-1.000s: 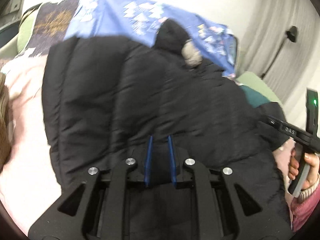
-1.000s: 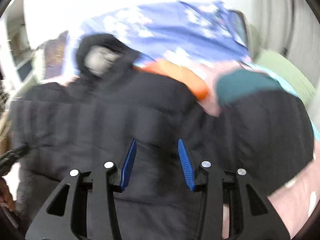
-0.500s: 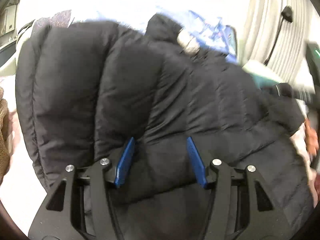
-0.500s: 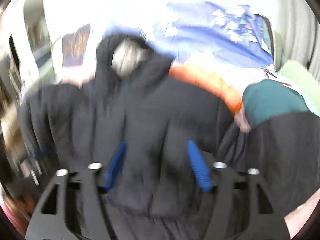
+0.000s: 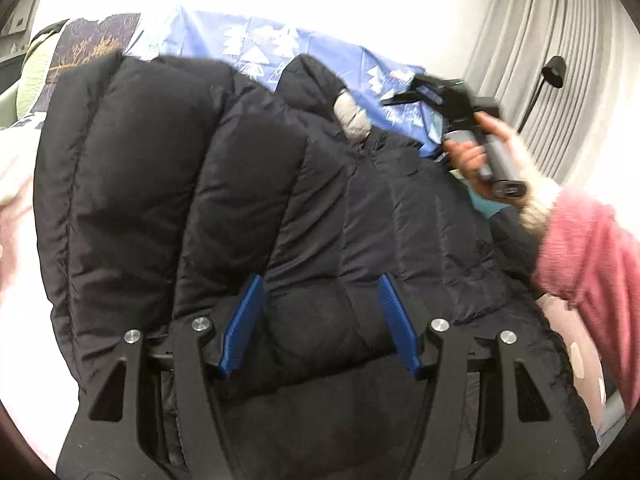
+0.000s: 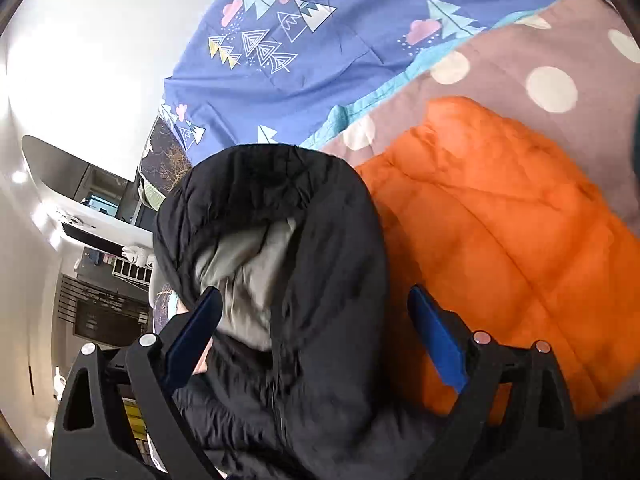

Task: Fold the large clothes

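Observation:
A black puffer jacket (image 5: 200, 200) lies folded over on the bed and fills the left wrist view. My left gripper (image 5: 320, 314) sits low at its near edge. Its jaws are opening, and a puffed fold bulges between the blue pads (image 5: 240, 320) without being pinched. The right wrist view shows the jacket's hood (image 6: 280, 184) with its grey lining (image 6: 240, 268). My right gripper (image 6: 314, 334) hovers over the hood, its jaws opening wide to either side of it. A hand in a pink sleeve (image 5: 584, 248) carries that right gripper (image 5: 436, 96) above the collar.
An orange puffer jacket (image 6: 500, 240) lies right of the hood on a mauve dotted blanket (image 6: 520, 52). A blue sheet with tree prints (image 6: 320, 40) covers the far side. Grey curtains (image 5: 552, 40) and a lamp (image 5: 554, 68) stand at the right. Shelves (image 6: 108, 304) show at the left.
The left gripper's jaws have spread from nearly shut on the jacket fold to apart. The right gripper swung across to the hood, rolled, and opened wide.

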